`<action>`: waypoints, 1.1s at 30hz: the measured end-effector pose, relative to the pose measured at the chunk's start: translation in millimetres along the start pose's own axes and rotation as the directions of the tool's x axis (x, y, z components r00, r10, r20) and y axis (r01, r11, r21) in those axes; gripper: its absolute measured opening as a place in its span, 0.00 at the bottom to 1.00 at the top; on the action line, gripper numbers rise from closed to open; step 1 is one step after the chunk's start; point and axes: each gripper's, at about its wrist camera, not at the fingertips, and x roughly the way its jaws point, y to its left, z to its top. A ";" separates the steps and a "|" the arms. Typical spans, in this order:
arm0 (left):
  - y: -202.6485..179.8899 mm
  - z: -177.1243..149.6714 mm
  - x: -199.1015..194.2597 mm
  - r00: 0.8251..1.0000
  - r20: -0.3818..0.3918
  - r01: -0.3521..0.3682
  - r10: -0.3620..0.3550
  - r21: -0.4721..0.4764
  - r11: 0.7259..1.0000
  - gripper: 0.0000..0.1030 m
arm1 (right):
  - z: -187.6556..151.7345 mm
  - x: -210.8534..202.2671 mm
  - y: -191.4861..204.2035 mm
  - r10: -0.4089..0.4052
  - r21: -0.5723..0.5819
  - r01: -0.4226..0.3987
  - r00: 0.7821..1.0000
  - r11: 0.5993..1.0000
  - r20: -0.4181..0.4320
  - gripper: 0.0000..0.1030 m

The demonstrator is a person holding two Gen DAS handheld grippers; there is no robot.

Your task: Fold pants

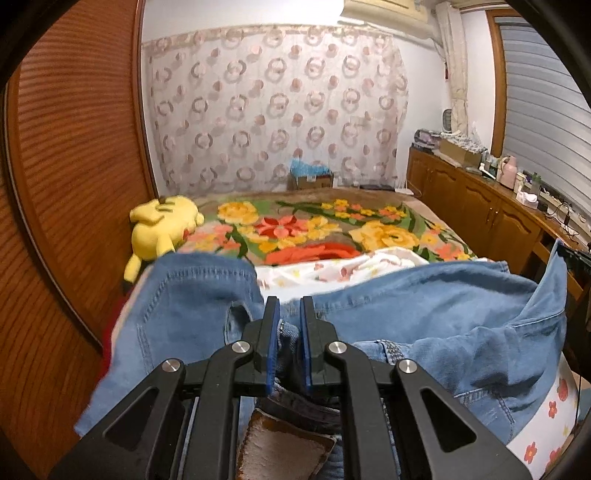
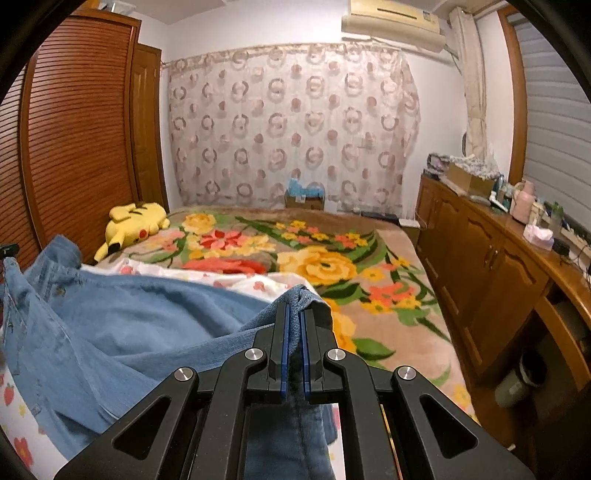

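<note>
Soft, heavy denim pants (image 2: 129, 321) clamped at waistband by left gripper (image 1: 289, 314), hem by right gripper (image 2: 294, 321); best gripped along thick seams.

Light: warm, even indoor; brightest near ceiling
Glare: mild on white wall (image 1: 177, 22)
Blur: soft on denim (image 1: 207, 295) edges; both views
Distortion: strong fisheye; wardrobe (image 2: 77, 129) bowed; black corner vignette

One pair of jeans (image 2: 122, 317), one yellow plush (image 2: 135, 221) (lying down), two grippers (image 1: 289, 317) (image 2: 294, 325)
</note>
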 end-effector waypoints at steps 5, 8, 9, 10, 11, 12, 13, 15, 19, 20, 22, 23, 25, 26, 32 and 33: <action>2.9 17.2 1.2 0.999 0.029 -0.016 0.016 0.010 1.000 0.11 | 22.0 -11.9 2.7 -0.022 -0.023 0.024 0.999 0.999 0.047 0.05; 9.7 26.2 10.1 0.999 0.033 -0.028 0.028 0.002 1.000 0.11 | 30.7 -11.2 -0.7 -0.036 -0.014 0.037 0.998 0.999 0.055 0.05; 11.5 28.5 14.3 0.999 0.034 -0.036 0.036 0.002 0.999 0.11 | 31.9 -8.9 -1.5 -0.039 -0.007 0.040 0.998 0.999 0.050 0.05; 13.3 31.2 21.3 0.998 0.032 -0.049 0.049 0.004 0.999 0.11 | 33.8 -5.0 -2.1 -0.044 -0.004 0.044 0.998 0.999 0.041 0.05; 16.1 32.5 28.7 0.998 0.025 -0.054 0.054 -0.002 0.999 0.11 | 32.9 0.2 -1.2 -0.048 -0.005 0.048 0.998 0.999 0.031 0.05; 17.4 32.7 33.2 0.998 0.018 -0.055 0.055 -0.005 0.998 0.11 | 28.9 8.6 2.6 -0.050 -0.007 0.050 0.999 0.999 0.022 0.05; 18.5 33.9 42.3 0.998 0.007 -0.059 0.059 -0.007 0.998 0.11 | 27.4 14.8 5.0 -0.050 -0.008 0.050 0.999 0.999 0.011 0.05; 18.8 35.6 54.3 0.998 -0.006 -0.068 0.068 -0.002 0.998 0.11 | 26.2 24.5 8.0 -0.051 -0.011 0.051 0.999 0.999 -0.010 0.05; 19.6 34.7 75.8 0.997 -0.037 -0.074 0.073 -0.005 0.997 0.11 | 35.2 47.8 14.2 -0.068 -0.034 0.066 0.996 0.997 -0.053 0.05; 20.7 34.3 79.3 0.996 -0.042 -0.078 0.078 -0.005 0.997 0.11 | 38.4 54.6 14.2 -0.077 -0.043 0.074 0.995 0.996 -0.065 0.05; 24.2 34.9 87.8 0.995 -0.053 -0.087 0.087 -0.011 0.996 0.11 | 42.3 63.9 14.3 -0.086 -0.049 0.082 0.993 0.995 -0.085 0.05; 25.6 35.0 90.9 0.994 -0.057 -0.090 0.089 -0.015 0.996 0.11 | 45.8 68.8 12.9 -0.086 -0.049 0.082 0.992 0.995 -0.093 0.05; 28.9 35.8 98.5 0.993 -0.067 -0.097 0.096 -0.021 0.995 0.11 | 52.1 73.2 15.8 -0.087 -0.051 0.082 0.991 0.995 -0.101 0.05; 30.5 34.7 101.4 0.993 -0.071 -0.099 0.098 -0.024 0.995 0.11 | 54.9 75.6 16.6 -0.086 -0.052 0.081 0.990 0.995 -0.107 0.05; 32.3 27.3 114.1 0.990 -0.105 -0.100 0.097 -0.026 0.995 0.11 | 57.6 94.7 19.4 -0.084 -0.051 0.077 0.983 0.996 -0.161 0.05; 31.7 26.2 114.0 0.989 -0.109 -0.100 0.096 -0.025 0.995 0.11 | 58.5 95.8 19.0 -0.083 -0.049 0.076 0.982 0.996 -0.167 0.05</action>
